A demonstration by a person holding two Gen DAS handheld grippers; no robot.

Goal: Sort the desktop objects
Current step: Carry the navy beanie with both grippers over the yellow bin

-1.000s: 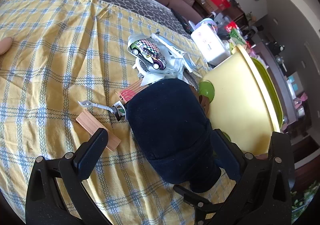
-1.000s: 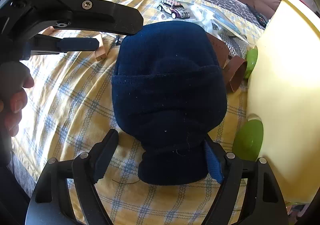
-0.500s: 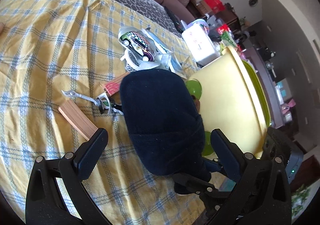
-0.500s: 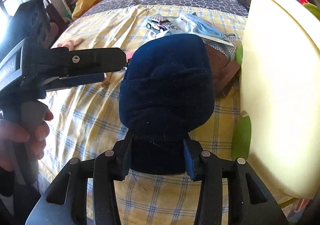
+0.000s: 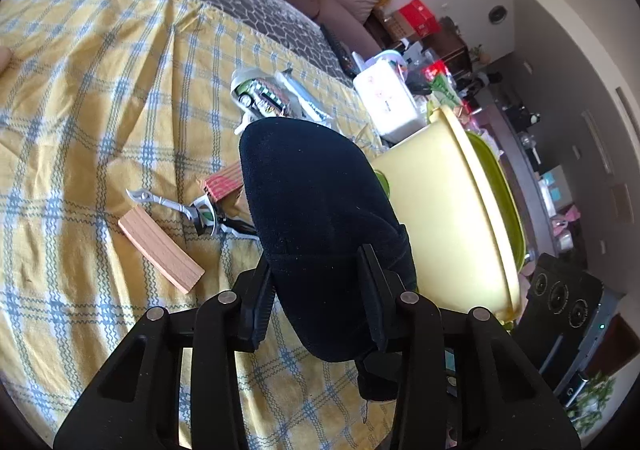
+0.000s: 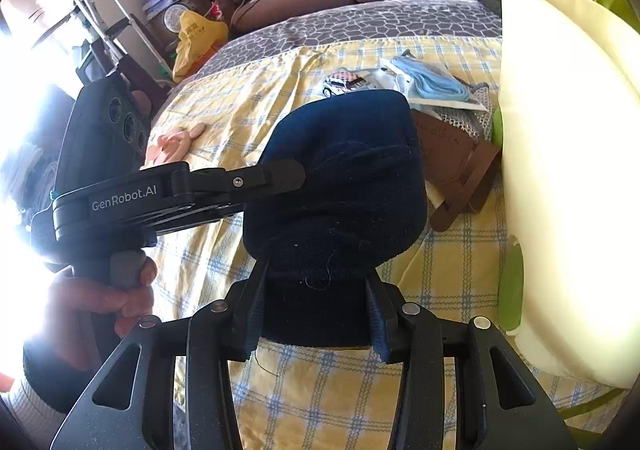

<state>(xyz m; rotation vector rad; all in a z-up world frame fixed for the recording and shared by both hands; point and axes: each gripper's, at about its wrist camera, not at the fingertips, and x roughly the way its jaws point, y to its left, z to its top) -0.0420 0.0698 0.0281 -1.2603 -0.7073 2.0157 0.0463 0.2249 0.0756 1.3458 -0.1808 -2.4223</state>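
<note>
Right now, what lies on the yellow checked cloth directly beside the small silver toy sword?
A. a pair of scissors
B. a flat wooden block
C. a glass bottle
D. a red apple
B: in the left wrist view the flat wooden block lies on the cloth next to the toy sword; no scissors, apple or bottle shows there.

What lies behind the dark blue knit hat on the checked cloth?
Behind the knit hat lie a toy car, a packaged blue mask and a brown leather piece. The hat partly covers all three; anything else behind it is hidden.
</note>
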